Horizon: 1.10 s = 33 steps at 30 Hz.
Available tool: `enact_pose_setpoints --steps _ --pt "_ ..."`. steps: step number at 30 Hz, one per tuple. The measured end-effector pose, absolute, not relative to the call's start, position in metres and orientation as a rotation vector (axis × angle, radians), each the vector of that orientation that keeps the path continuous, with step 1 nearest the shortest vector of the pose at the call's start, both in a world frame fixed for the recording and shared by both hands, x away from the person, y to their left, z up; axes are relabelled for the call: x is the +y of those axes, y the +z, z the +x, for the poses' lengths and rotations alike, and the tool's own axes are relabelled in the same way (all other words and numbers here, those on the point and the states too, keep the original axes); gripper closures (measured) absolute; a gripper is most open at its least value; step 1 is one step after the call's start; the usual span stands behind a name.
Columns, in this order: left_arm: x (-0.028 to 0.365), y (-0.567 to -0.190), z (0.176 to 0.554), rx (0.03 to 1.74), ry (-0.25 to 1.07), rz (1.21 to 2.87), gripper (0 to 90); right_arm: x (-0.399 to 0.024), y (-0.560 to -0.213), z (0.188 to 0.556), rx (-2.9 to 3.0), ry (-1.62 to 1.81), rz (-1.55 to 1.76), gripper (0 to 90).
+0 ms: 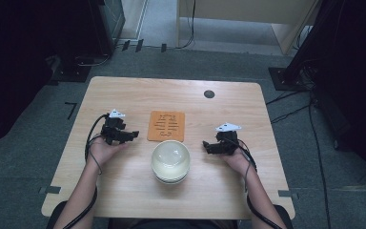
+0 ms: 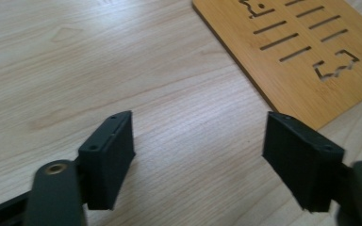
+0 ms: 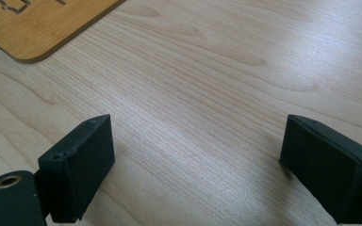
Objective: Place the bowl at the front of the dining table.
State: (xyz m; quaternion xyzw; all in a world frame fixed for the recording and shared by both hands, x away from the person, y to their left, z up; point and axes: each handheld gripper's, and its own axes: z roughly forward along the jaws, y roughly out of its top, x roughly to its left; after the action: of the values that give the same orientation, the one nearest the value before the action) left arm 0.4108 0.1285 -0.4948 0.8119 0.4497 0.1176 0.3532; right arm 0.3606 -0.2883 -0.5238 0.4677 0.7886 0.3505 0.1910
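- Bowl (image 1: 170,161), pale and stacked on others, sits near the bench's (image 1: 124,200) front edge, just before a wooden trivet (image 1: 166,126).
- Left tongs (image 1: 132,134) and right tongs (image 1: 206,145) flank it, both apart and empty, jaws over bare wood.
- Judgement: approach stage, nothing gripped yet.
- Next move likely calls for closing in on the bowl's rim from both sides.

No readable text, label or number anywhere
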Motion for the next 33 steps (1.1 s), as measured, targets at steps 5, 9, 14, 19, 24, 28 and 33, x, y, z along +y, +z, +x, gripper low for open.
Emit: enact_pose_setpoints --steps 5,9,14,19,24,28,33 --pt "0.129 -0.492 0.409 1.133 0.311 2.138 25.6 -0.288 -0.524 0.361 2.214 0.983 1.311 9.6" --pt "0.129 -0.491 0.410 1.130 0.284 2.112 27.9 -0.288 -0.524 0.361 2.214 0.984 1.312 9.6" --pt "0.128 -0.490 0.410 1.149 0.273 2.119 30.7 -0.288 -0.524 0.361 2.215 0.983 1.312 9.5" --pt "0.126 -0.486 0.408 1.118 0.265 2.131 31.3 -0.288 -0.524 0.361 2.215 0.984 1.311 9.5" --pt "0.123 -0.480 0.407 1.120 0.168 2.144 29.9 -0.288 -0.524 0.361 2.216 0.985 1.309 9.5" --pt "0.120 -0.476 0.405 1.102 0.171 2.162 30.3 -0.288 -0.524 0.361 2.224 0.989 1.303 9.5" --pt "0.117 -0.474 0.404 1.097 0.142 2.175 30.4 -0.288 -0.524 0.361 2.226 0.991 1.301 9.5"
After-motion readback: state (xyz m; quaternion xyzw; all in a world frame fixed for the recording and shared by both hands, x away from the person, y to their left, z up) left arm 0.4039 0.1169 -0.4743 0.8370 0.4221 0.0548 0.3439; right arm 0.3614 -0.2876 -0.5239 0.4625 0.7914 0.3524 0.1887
